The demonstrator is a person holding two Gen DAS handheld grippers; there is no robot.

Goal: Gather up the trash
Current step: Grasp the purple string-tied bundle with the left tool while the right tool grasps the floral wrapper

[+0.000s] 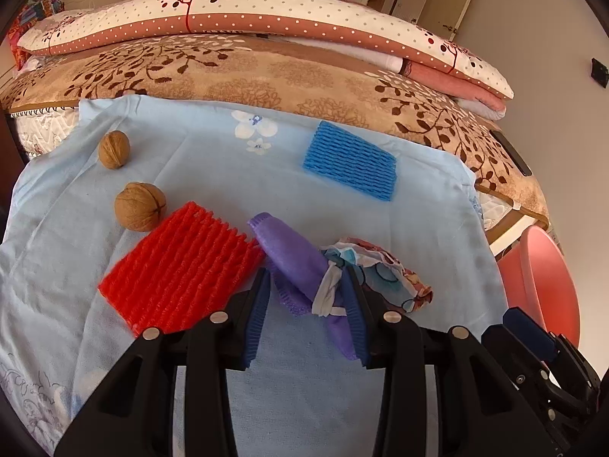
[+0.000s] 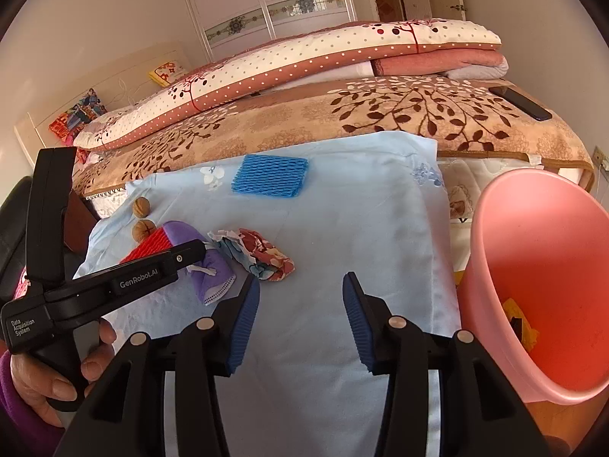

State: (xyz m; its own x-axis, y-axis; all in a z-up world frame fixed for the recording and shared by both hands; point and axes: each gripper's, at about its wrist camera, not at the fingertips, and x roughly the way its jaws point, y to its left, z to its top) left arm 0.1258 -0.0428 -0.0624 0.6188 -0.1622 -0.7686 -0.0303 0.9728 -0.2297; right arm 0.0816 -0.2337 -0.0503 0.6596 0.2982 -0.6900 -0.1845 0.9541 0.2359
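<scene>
The left tongs (image 1: pixel 308 297) stood with their blue pads apart, straddling a purple mask (image 1: pixel 297 262) that lay on the pale blue sheet (image 1: pixel 213 175). The mask ran between the two pads, its white ear strap (image 1: pixel 327 289) twisted up against the right-hand pad (whether either pad actually pressed the mask could not be told). Just right of that pad lay a crumpled floral wrapper (image 1: pixel 392 274), touching the mask. Just left of the left-hand pad lay a red foam net (image 1: pixel 179 270), its near corner beside the pad. Beyond the net, to the left, sat one walnut (image 1: pixel 139 205) touching the net's far edge, and a second walnut (image 1: pixel 114 149) further off. Ahead and to the right, well apart, lay a blue foam net (image 1: pixel 350 165).

The right tongs (image 2: pixel 300 297) were open and empty over bare sheet, nothing between the pads. The mask's corner lay just beside their left pad, with the wrapper a little ahead and left. Close on their right stood a pink bin (image 2: pixel 571 266), tilted toward the camera, with some yellow scrap (image 2: pixel 521 323) in its bottom. Far ahead lay the folded quilts (image 2: pixel 304 64) and a dark phone (image 2: pixel 521 104).
</scene>
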